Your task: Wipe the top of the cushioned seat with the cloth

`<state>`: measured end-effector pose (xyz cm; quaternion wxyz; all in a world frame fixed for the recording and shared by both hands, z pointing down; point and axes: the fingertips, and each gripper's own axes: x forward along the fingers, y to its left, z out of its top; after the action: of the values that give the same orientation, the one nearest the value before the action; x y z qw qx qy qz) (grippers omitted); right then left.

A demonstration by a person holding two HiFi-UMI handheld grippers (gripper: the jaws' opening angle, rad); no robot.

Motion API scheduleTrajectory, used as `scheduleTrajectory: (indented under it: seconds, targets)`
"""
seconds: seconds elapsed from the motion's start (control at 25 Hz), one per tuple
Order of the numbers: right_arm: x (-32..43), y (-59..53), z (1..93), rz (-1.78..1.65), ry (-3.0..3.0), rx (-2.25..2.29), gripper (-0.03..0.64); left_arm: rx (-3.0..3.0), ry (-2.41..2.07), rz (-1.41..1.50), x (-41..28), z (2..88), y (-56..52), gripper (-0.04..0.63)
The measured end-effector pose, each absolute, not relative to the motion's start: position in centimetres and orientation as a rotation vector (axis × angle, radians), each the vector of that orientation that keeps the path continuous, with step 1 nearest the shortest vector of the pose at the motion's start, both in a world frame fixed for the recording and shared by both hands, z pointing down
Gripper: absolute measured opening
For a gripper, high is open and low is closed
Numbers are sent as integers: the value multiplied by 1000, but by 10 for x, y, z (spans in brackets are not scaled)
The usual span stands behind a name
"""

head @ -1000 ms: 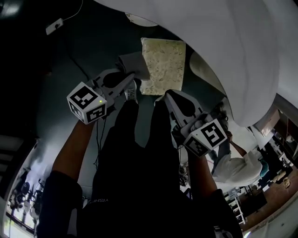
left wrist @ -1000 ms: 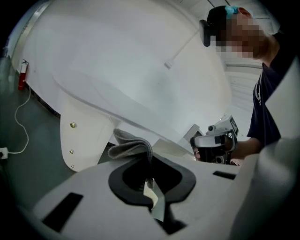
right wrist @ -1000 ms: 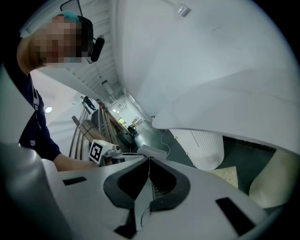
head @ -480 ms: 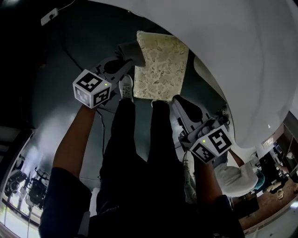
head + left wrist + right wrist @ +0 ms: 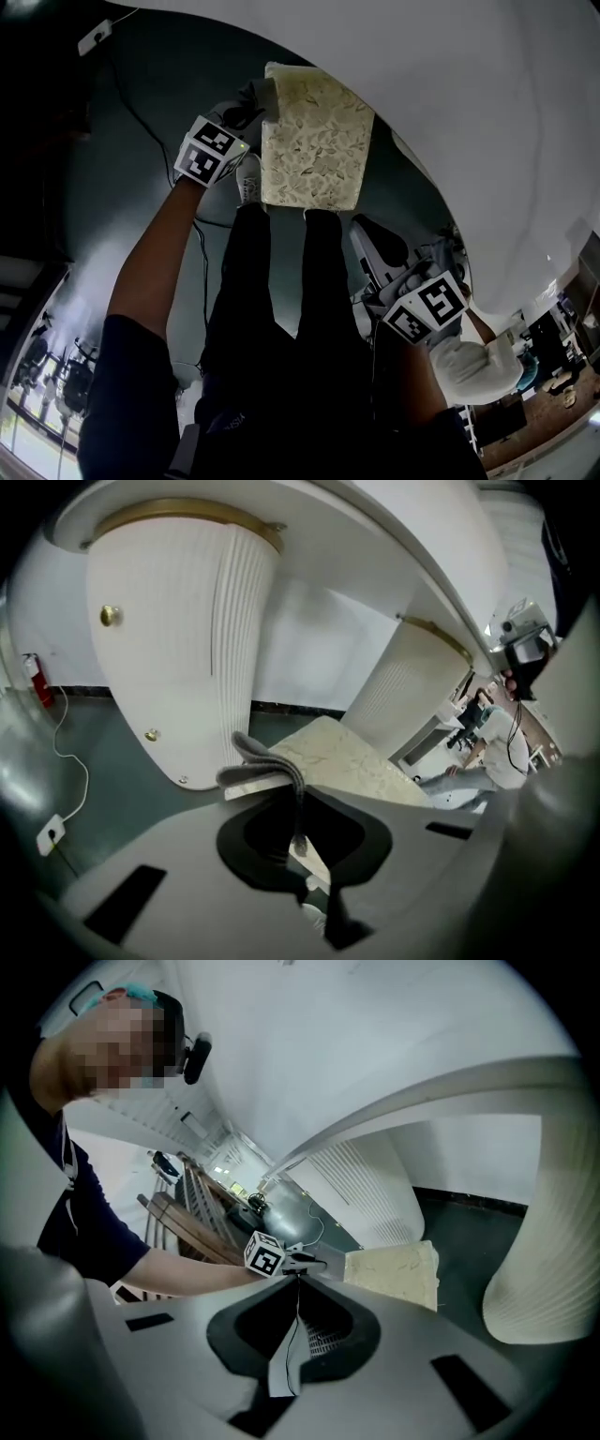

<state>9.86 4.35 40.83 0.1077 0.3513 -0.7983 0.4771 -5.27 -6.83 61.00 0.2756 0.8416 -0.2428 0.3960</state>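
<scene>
The cushioned seat point(image 5: 314, 141) is a cream, leaf-patterned square on the dark floor ahead of my legs. My left gripper point(image 5: 251, 103) is at its far left corner, shut on a folded grey cloth point(image 5: 264, 94) that lies on the seat's edge. The left gripper view has the cloth point(image 5: 267, 764) draped out of the jaws of the left gripper point(image 5: 295, 799) onto the seat point(image 5: 352, 761). My right gripper point(image 5: 361, 225) hangs to the right of the seat's near corner, off it, shut with nothing held. The right gripper view looks over the shut right gripper point(image 5: 298, 1281) to the seat point(image 5: 398, 1269).
A big white curved counter point(image 5: 450, 103) overhangs the seat, standing on ribbed white pedestals point(image 5: 187, 639). A white cable and plug point(image 5: 97, 37) lie on the dark floor. My shoe point(image 5: 249, 178) is by the seat's near edge. Another person point(image 5: 478, 366) is at the right.
My left gripper has moved forward with the cloth, from beside my shoe to the seat's far left corner. The right gripper has stayed about where it was.
</scene>
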Motion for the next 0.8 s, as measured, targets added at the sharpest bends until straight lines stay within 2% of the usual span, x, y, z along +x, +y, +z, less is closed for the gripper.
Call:
scheduleTrajectory:
  seconds: [0.2, 0.8]
  targets:
    - [116, 49, 413, 1426, -2337, 1060, 26, 2264, -570, 1181, -19, 635, -58, 15]
    - [173, 66, 418, 1478, -2305, 1132, 26, 2325, -389, 1146, 119, 647, -36, 14]
